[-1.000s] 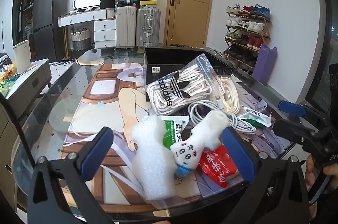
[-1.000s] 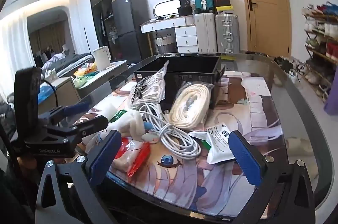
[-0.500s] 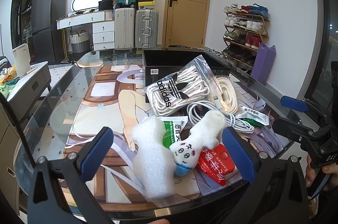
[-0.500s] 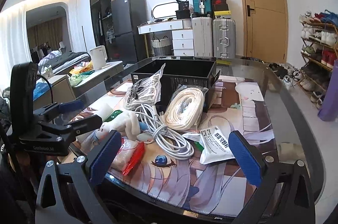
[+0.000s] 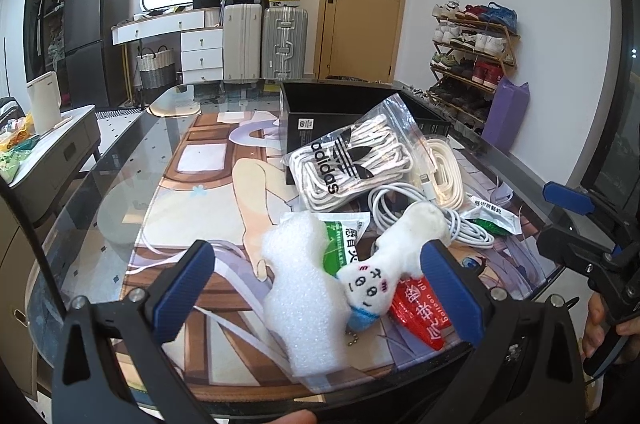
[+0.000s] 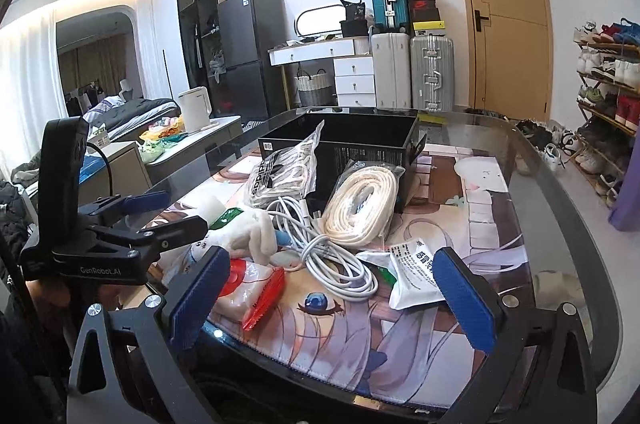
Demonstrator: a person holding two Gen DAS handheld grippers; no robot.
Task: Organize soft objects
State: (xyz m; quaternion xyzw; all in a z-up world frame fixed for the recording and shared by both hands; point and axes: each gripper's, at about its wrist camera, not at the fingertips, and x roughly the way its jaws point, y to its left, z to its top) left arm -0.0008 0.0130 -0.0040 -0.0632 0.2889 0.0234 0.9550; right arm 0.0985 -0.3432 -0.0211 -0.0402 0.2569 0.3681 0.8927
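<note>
Left gripper (image 5: 316, 288): spread wide, nothing held, low centre of the left wrist frame.
Right gripper (image 6: 332, 288): spread wide too, empty, low centre of the right wrist frame.
Plush toy (image 5: 394, 260): lying on the table mat (image 5: 192, 208), lower centre-right of the left frame, leaning on the foam block (image 5: 304, 288).
Long axis: slanted, face end lower centre, tail end up and right toward the white cable (image 5: 404, 208).
Relative to left tongs: between the open tips, closer to the right-hand pad.
Nearer tool: left, by judgement; in the right frame the toy (image 6: 244, 232) sits off at left centre, outside those tips.
Likely destination: black box (image 5: 352, 108), upper centre.
</note>
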